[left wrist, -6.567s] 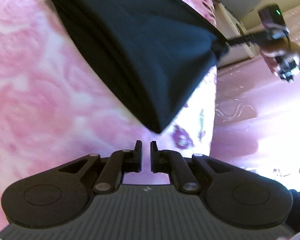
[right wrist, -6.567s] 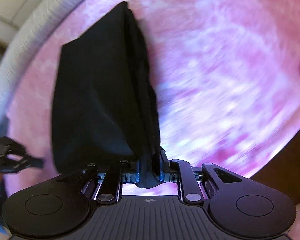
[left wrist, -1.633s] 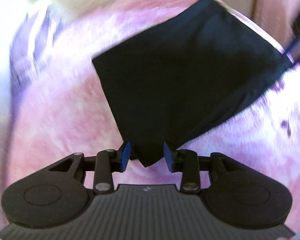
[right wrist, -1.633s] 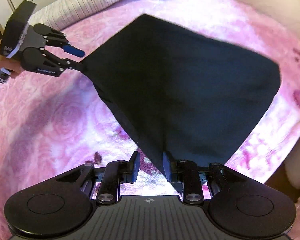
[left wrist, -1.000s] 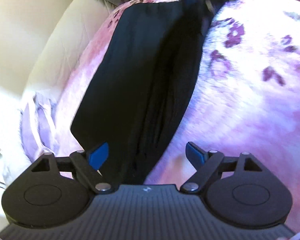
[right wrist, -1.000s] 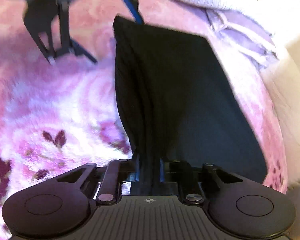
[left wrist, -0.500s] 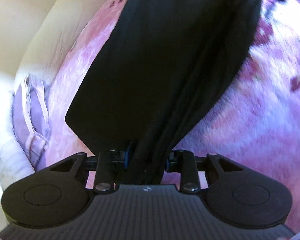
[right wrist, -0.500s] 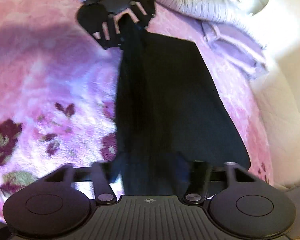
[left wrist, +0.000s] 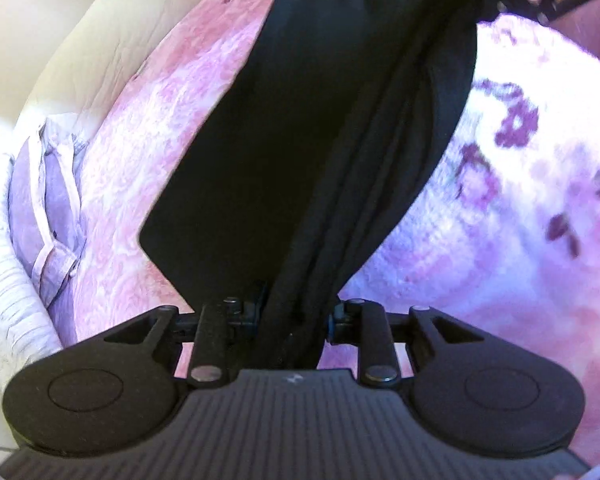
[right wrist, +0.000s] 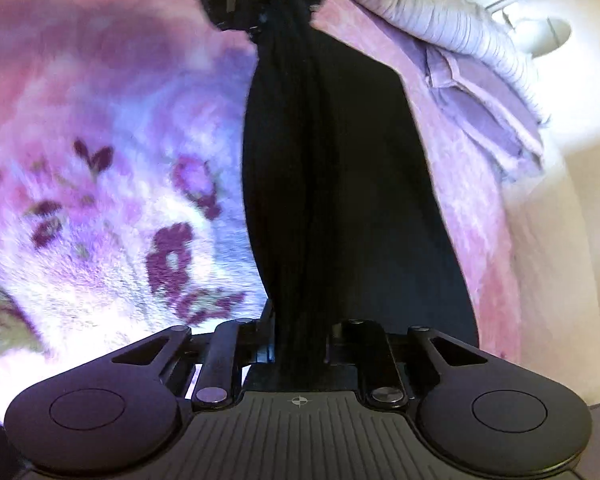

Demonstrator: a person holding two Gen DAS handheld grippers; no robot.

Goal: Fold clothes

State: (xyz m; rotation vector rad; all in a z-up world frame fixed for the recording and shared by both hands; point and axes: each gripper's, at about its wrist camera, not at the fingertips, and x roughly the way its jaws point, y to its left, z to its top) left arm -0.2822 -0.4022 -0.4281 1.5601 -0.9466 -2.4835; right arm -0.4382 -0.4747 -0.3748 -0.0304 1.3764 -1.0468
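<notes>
A lilac pillow (left wrist: 40,208) lies at the left edge of the pink floral blanket (left wrist: 520,208), below a cream headboard (left wrist: 80,40). The black garment (left wrist: 300,140) hangs stretched above the blanket, the left gripper (left wrist: 294,314) and right gripper (right wrist: 298,344) each clamping a bunched end.

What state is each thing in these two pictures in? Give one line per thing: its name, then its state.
Black cloth: folded into layers, stretched between the two grippers, part lying on the blanket.
Left hand-held gripper: shut on one bunched end of the black cloth.
Right hand-held gripper: shut on the other bunched end.
Pink blanket: spread flat under the cloth.
Purple pillow: lying at the blanket's edge.
</notes>
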